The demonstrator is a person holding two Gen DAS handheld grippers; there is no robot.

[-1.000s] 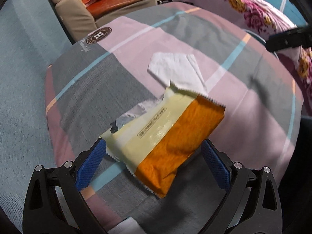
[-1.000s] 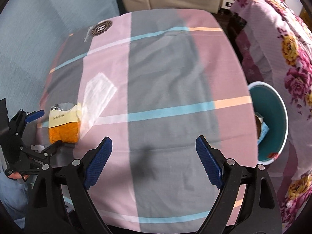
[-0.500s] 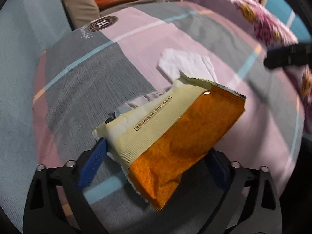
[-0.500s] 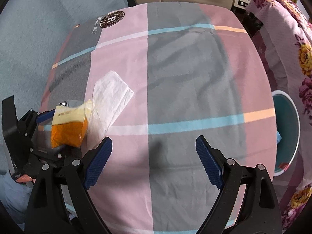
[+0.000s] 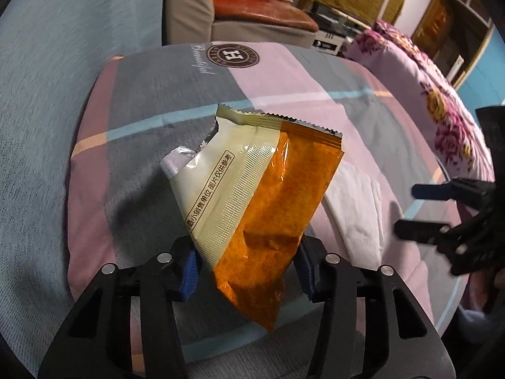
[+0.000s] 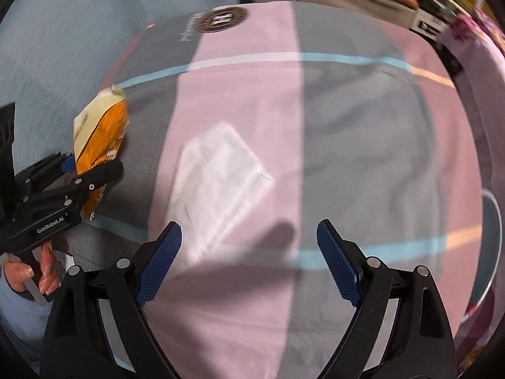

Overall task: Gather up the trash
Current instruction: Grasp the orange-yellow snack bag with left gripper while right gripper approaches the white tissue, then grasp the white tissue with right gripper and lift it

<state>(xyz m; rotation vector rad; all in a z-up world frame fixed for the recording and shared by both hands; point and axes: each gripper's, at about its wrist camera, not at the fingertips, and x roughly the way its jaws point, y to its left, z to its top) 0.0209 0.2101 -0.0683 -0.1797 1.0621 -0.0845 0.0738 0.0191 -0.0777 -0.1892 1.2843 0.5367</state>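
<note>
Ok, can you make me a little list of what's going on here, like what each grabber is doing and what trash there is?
left gripper: jaws closing on the orange and cream crinkly snack wrapper, pads at both its edges, wrapper tilted up off the cloth
right gripper: open, empty, above the flat white paper tissue
surface: pink, grey and blue checked cloth
bin: teal round bin with white rim, at the cloth's right edge, mostly cut off
trash left lying: the tissue
</note>
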